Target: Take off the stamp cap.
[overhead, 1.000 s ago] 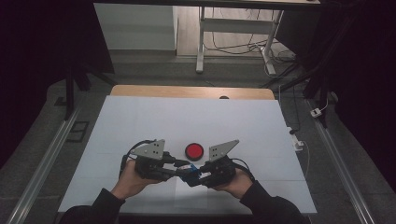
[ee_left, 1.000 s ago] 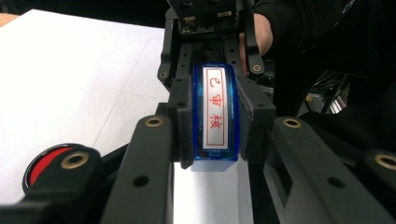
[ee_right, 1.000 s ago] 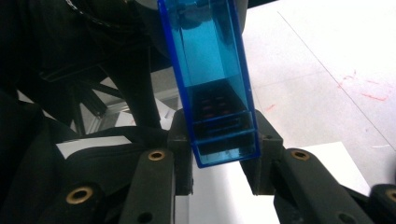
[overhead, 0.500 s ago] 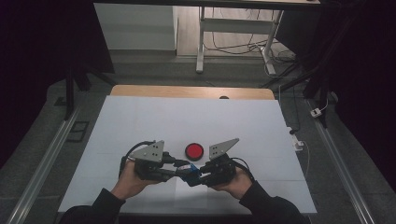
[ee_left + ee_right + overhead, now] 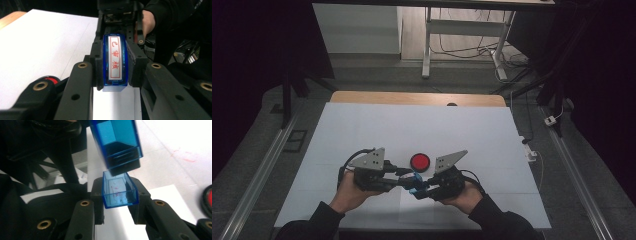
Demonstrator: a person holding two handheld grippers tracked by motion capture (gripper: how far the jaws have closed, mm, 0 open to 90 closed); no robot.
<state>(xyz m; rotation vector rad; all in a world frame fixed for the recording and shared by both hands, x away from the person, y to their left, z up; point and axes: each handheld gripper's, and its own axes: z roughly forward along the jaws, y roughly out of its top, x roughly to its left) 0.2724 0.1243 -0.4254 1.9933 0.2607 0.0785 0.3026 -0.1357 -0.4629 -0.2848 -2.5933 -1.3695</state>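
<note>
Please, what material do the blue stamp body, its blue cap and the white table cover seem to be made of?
Blue stamp body: probably glossy translucent plastic; light passes through its edges around a white label.
Blue cap: likely clear blue hard plastic; red ink marks show through its walls.
White table cover: looks like matte paper or thin board, with faint seams; uncertain.

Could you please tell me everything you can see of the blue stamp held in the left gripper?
The blue stamp is a narrow block of clear blue plastic. Its white face carries three red characters in a red frame and looks toward the left gripper's camera. The left gripper is shut on it, black fingers pressing both long sides. In the right gripper view its dark far end hangs just above the clear blue cap that the right gripper holds; the two look apart.
</note>
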